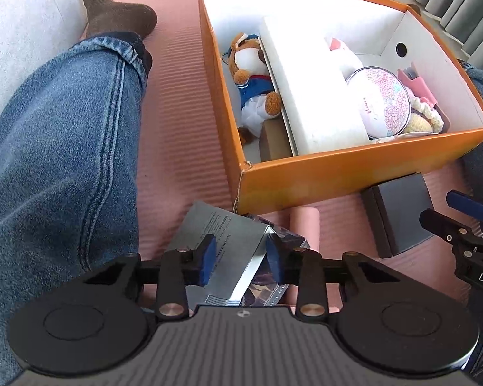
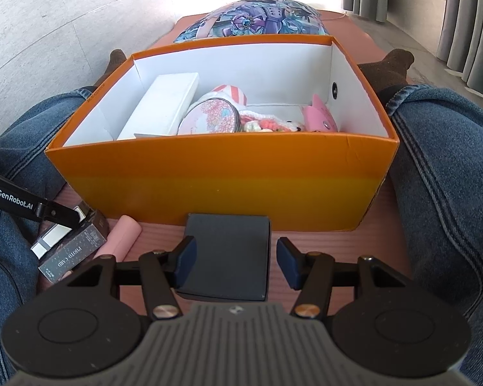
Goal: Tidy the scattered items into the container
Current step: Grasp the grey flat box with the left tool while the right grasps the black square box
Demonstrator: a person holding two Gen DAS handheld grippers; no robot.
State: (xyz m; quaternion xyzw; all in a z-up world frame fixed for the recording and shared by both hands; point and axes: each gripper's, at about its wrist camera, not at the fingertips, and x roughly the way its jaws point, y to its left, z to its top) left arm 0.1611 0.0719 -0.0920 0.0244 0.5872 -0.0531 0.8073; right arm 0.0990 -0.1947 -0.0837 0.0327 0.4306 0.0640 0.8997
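Left gripper (image 1: 241, 259) points steeply down over a silver notebook (image 1: 223, 241) lying on the pink mat (image 1: 177, 128). Its blue pads straddle the notebook's raised edge; whether they press on it cannot be told. The notebook is flat, grey-silver, with small print on its cover, and lies partly over a dark packet marked "PHOTO CARD" (image 2: 72, 252). A pink tube (image 1: 304, 225) lies just beside these, near the front wall of the orange box (image 1: 306, 183).

The box stands between the person's denim-clad legs (image 1: 64, 144), open at the top with white inner walls. It holds a plush dog (image 1: 252, 77), a long white case (image 1: 302, 96), a round floral tin (image 1: 383, 99) and knitted and pink items. Bare floor shows at the box's right rear corner.

Right gripper (image 2: 234, 262) hovers half open over a dark grey square box (image 2: 227, 254), which rests on the mat touching the orange box's front. The left pad sits at the box's edge; the right pad stands clear of it.

The packet's far end is hidden under the left gripper's arm. A patterned cushion (image 2: 251, 21) lies beyond the box.
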